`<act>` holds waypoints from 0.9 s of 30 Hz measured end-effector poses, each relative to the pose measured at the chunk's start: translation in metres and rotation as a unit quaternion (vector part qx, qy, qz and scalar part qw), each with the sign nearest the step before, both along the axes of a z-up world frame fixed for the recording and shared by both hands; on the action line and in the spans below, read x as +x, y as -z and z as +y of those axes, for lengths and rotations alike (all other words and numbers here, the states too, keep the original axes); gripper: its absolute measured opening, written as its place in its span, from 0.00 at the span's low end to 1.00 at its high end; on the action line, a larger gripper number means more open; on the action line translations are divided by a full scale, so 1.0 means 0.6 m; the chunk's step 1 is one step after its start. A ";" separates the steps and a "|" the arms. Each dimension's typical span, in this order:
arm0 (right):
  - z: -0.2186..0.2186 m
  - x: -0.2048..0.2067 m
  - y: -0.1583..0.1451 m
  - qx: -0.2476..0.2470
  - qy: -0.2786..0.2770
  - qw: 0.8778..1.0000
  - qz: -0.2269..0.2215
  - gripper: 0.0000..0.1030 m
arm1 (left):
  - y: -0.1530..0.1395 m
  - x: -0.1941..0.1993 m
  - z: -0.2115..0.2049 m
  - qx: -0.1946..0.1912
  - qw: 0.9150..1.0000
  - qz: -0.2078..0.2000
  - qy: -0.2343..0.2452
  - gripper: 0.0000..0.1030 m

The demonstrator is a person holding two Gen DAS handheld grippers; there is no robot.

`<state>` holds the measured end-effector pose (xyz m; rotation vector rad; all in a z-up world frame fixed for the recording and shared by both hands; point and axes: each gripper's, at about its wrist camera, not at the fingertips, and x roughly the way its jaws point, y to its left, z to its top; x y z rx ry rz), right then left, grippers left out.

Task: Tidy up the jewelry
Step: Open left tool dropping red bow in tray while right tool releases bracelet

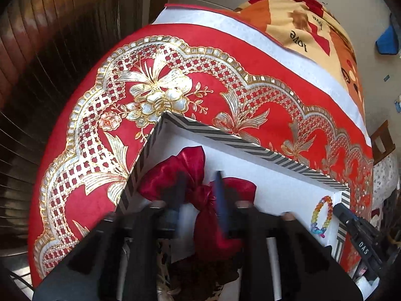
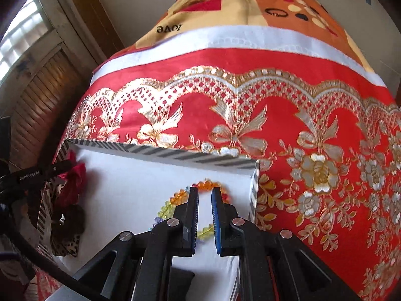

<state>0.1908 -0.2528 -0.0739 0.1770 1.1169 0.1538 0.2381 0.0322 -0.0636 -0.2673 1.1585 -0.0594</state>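
A white box [image 1: 270,183] with a black-and-white striped rim sits on a red and gold cloth. In the left wrist view my left gripper [image 1: 200,179] has its fingers on either side of the tied neck of a red satin pouch [image 1: 193,165] lying in the box's left part; the view is blurred there. A multicoloured bead bracelet [image 1: 322,215] lies in the box's right corner. In the right wrist view my right gripper [image 2: 204,192] is open a little, just above that bracelet [image 2: 175,199], with nothing between the fingers. The pouch [image 2: 75,178] shows at the left.
A red tablecloth with gold embroidery [image 1: 250,57] covers the table, with a white strip and a patterned blanket [image 2: 238,7] beyond it. A dark leopard-print item [image 2: 67,238] lies in the box's near-left part. Wooden shutters [image 2: 37,105] stand at the left.
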 end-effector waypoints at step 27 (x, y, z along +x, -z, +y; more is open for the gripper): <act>0.043 -0.256 -0.126 0.007 -0.010 0.997 -0.079 0.41 | -0.118 -0.251 -0.064 0.082 0.993 -0.078 0.045 0.46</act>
